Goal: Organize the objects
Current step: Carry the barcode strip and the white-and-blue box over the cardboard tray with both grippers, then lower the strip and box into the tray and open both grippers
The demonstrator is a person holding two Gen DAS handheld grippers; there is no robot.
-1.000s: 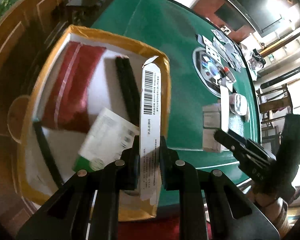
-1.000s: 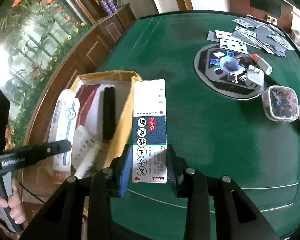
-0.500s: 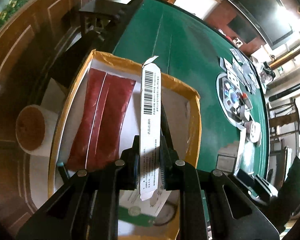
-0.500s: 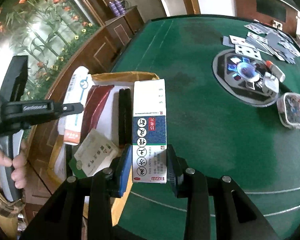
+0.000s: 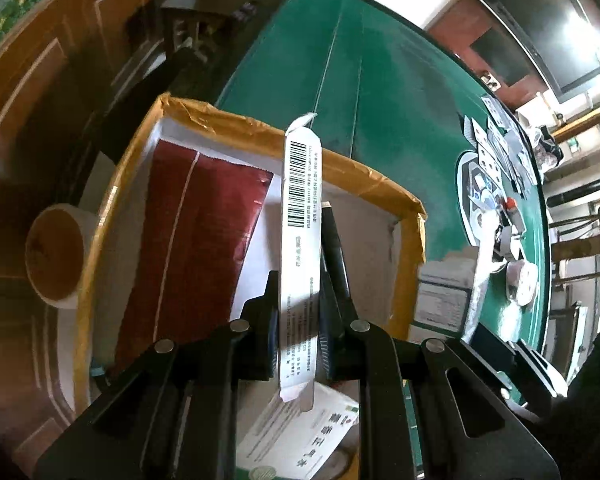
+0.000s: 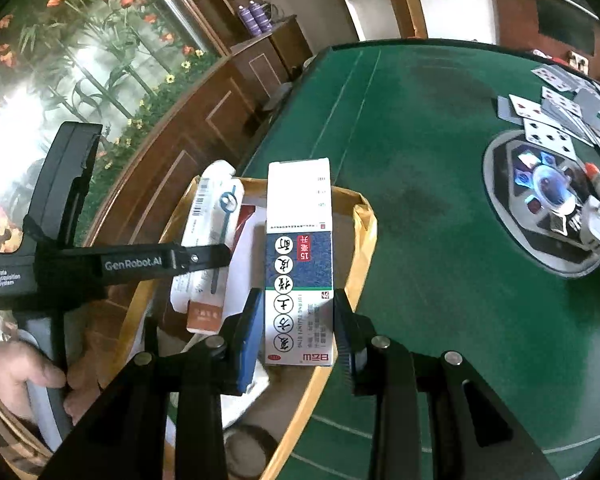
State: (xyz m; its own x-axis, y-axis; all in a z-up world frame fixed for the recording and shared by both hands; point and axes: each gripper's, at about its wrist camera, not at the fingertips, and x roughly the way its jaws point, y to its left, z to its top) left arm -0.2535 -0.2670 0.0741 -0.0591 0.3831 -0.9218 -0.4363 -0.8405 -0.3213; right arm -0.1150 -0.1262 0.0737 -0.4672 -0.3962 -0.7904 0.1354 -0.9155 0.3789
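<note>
My left gripper (image 5: 299, 320) is shut on a thin white barcode box (image 5: 302, 216), held edge-on above the open yellow-taped carton (image 5: 340, 160). Inside the carton lie a red packet (image 5: 192, 248), a black bar (image 5: 336, 256) and a white-and-green medicine box (image 5: 300, 436). My right gripper (image 6: 298, 320) is shut on a blue-and-white medicine box (image 6: 299, 264), which hangs over the near right rim of the carton (image 6: 364, 232). The right wrist view also shows the left gripper (image 6: 216, 257) with its barcode box (image 6: 208, 240) over the carton's left side, and a person's hand (image 6: 28, 376) on its handle.
The carton sits at the left edge of a green felt table (image 6: 420, 140), beside a wooden rail (image 6: 204, 120). Playing cards (image 6: 560, 112), a round disc device (image 6: 548, 200) and a clear tub (image 5: 520, 284) lie to the right. A white cup (image 5: 56, 256) stands left of the carton.
Both grippers moved left over the carton, each keeping its box. The left box now hangs over the carton's middle, and the right box has reached the carton's rim.
</note>
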